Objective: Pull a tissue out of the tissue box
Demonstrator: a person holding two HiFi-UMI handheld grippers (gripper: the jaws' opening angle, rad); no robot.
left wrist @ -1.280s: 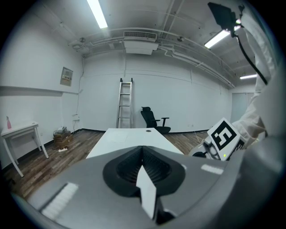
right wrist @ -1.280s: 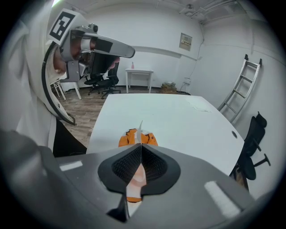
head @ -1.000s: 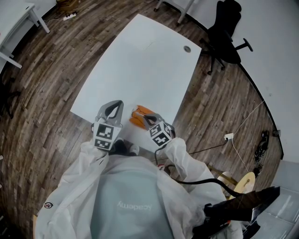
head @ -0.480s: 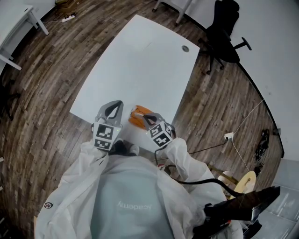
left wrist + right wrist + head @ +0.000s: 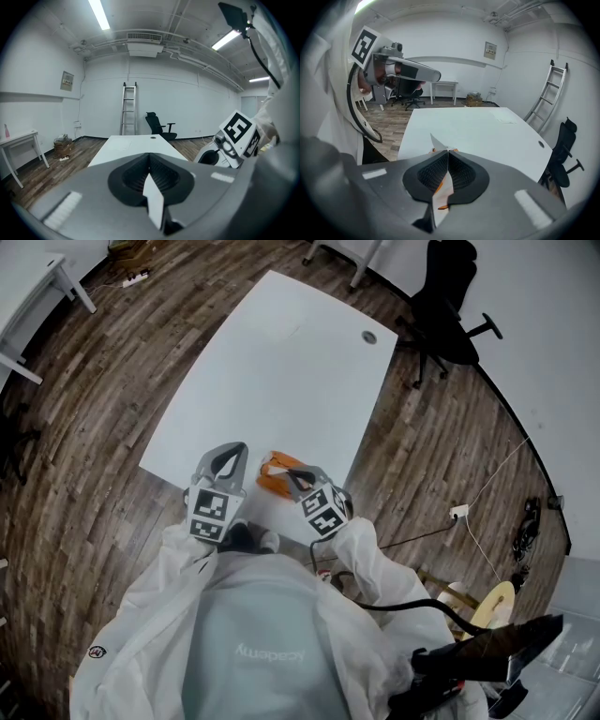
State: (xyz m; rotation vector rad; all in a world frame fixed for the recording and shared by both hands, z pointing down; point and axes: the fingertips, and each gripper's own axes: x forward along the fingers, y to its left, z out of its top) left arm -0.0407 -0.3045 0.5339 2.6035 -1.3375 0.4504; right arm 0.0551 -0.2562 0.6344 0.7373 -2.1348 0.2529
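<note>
Tissue [image 5: 437,142] is pinched in the right gripper [image 5: 448,157]: its jaws are pressed together on the white sheet. A pointed corner of the sheet sticks up past the tips, and more white shows in the gap lower down. Orange bits of the box [image 5: 440,206] show through that same gap.

From the head view, the orange box [image 5: 281,472] sits on the white table [image 5: 272,362], close to its near edge and toward its right corner. The right gripper [image 5: 295,476] is right at the box, over the table's near edge, with its marker cube turned up toward the camera. Whether the tissue has come clear of the box cannot be told from any view.

The left gripper [image 5: 230,456] is held over the table's near edge around its middle, beside the box and apart from it. In its own view, the left gripper [image 5: 150,159] has its jaws closed tip to tip, pointing along the table toward its far end. A narrow white sliver shows in the gap below the tips.

A black chair [image 5: 450,306] stands on the wood floor [image 5: 84,427] beyond the table's far right corner. A ladder [image 5: 128,108] leans on the wall past the table's far end. The person's white sleeves reach both grippers from the table's near side.
</note>
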